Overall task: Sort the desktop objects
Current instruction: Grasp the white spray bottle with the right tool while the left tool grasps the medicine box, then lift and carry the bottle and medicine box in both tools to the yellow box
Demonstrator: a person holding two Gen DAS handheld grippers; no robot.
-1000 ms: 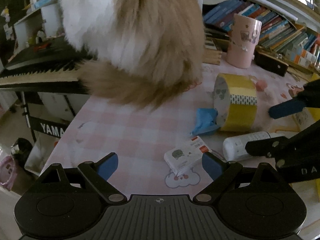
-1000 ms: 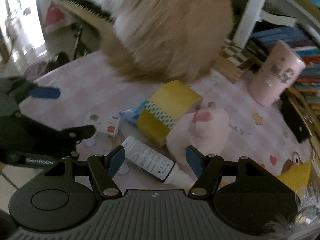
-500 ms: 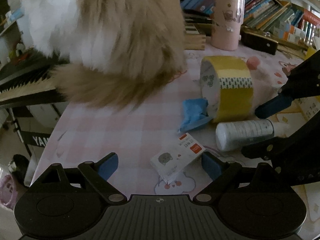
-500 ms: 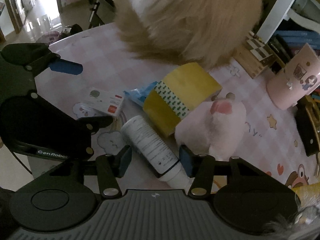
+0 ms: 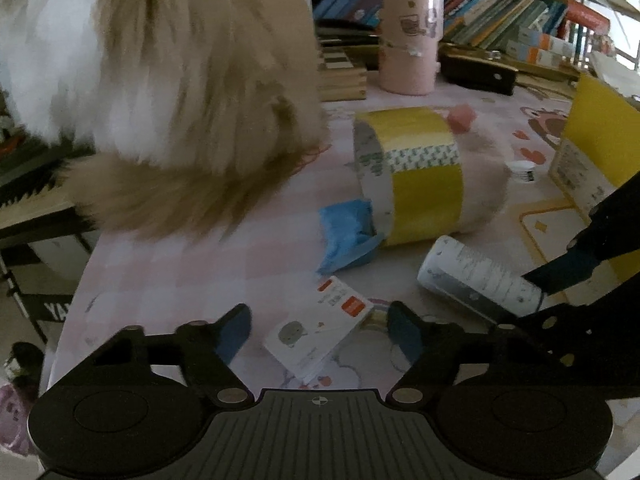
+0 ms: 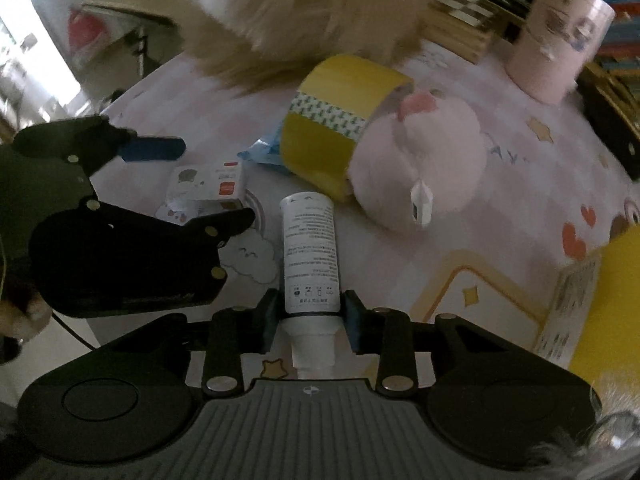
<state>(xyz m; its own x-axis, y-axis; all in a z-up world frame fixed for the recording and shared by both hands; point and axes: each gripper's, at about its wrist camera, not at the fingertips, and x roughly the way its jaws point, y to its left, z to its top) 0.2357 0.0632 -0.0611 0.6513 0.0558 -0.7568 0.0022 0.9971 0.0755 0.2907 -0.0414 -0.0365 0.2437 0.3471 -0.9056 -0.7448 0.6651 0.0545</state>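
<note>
A white tube bottle (image 6: pixel 310 248) lies on the pink checked tablecloth (image 6: pixel 500 208); my right gripper (image 6: pixel 310 322) is shut on its neck end. The bottle also shows in the left wrist view (image 5: pixel 476 280). My left gripper (image 5: pixel 318 336) is open around a small white card box (image 5: pixel 320 334), which also shows in the right wrist view (image 6: pixel 208 188). Beyond lie a yellow tape roll (image 5: pixel 416 172), a blue wipe packet (image 5: pixel 346 236) and a pink plush toy (image 6: pixel 420 164).
A fluffy tan-and-white cat (image 5: pixel 172 80) stands on the table's far left. A pink cup (image 5: pixel 408 36), a black case (image 5: pixel 476 72) and a row of books (image 5: pixel 500 8) stand at the back. A yellow box (image 5: pixel 596 152) is at right.
My right gripper has moved forward and closed on the white bottle. My left gripper has advanced so the small card box now lies between its fingers. The cat shifted slightly.
</note>
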